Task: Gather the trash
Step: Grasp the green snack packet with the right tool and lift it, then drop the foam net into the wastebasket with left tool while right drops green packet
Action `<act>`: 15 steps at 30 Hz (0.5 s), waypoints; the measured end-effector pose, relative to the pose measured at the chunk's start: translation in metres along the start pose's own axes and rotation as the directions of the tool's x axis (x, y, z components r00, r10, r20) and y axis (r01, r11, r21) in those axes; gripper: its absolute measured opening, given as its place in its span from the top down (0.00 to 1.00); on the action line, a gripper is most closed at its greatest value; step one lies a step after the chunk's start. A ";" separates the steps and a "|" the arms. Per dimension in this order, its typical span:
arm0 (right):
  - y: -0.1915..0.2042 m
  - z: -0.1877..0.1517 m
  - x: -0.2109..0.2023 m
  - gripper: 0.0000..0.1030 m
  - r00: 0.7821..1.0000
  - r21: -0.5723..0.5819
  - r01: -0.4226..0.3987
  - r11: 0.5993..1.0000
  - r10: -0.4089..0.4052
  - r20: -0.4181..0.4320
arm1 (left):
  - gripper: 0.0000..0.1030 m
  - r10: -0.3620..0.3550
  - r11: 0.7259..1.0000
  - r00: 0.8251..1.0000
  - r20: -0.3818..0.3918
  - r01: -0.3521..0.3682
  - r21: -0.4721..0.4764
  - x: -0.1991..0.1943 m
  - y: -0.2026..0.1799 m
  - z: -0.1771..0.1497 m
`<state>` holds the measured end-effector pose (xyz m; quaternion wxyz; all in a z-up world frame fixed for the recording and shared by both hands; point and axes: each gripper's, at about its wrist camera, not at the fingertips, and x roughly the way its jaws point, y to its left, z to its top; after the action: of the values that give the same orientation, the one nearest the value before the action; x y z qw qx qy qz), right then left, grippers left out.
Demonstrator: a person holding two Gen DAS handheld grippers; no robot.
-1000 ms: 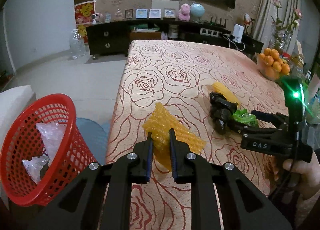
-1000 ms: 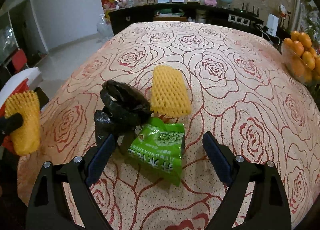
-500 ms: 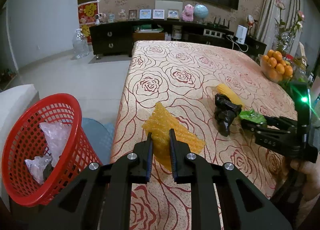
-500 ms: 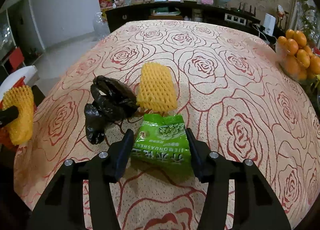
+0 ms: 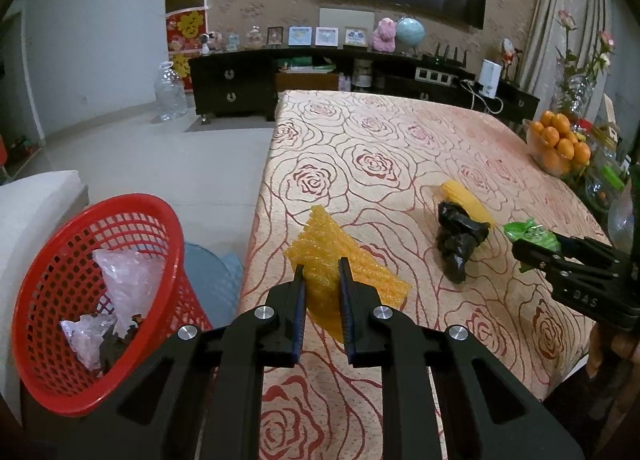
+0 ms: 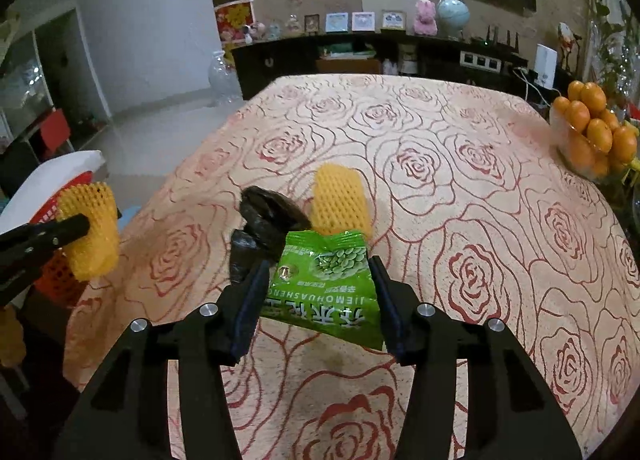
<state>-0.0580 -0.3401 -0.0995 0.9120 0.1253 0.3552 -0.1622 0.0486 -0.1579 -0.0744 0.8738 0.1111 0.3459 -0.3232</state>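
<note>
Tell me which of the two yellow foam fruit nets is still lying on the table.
The yellow foam net beside the black plastic bag; it rests flat on the tablecloth, while the other net is clamped in the left gripper.

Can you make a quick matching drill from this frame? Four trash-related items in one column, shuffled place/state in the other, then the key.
Items:
1. green snack packet
2. yellow foam net
3. black plastic bag
4. red basket

States:
A. lying loose on the tablecloth
B. off the table's left edge, crumpled plastic inside
C. pinched in the left gripper
D. between the fingers of the right gripper

Pairs: 1-D, 2-C, 3-A, 4-B
</note>
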 end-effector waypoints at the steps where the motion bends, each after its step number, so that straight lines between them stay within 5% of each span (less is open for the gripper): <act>1: 0.002 0.001 -0.002 0.52 1.000 -0.001 -0.004 1.000 0.004 0.006 | 0.86 0.002 1.000 1.000 0.002 -0.002 -0.004 -0.001 0.001 0.000; 15: 0.037 0.009 -0.023 0.52 0.995 -0.057 -0.063 0.996 0.067 0.069 | 0.86 0.076 0.996 0.996 0.042 -0.074 -0.051 -0.028 0.028 -0.006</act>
<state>-0.0537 -0.3043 -0.0727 0.9320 0.1060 0.3225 -0.1270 0.0484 -0.1203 -0.0607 0.8952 0.0955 0.3302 -0.2838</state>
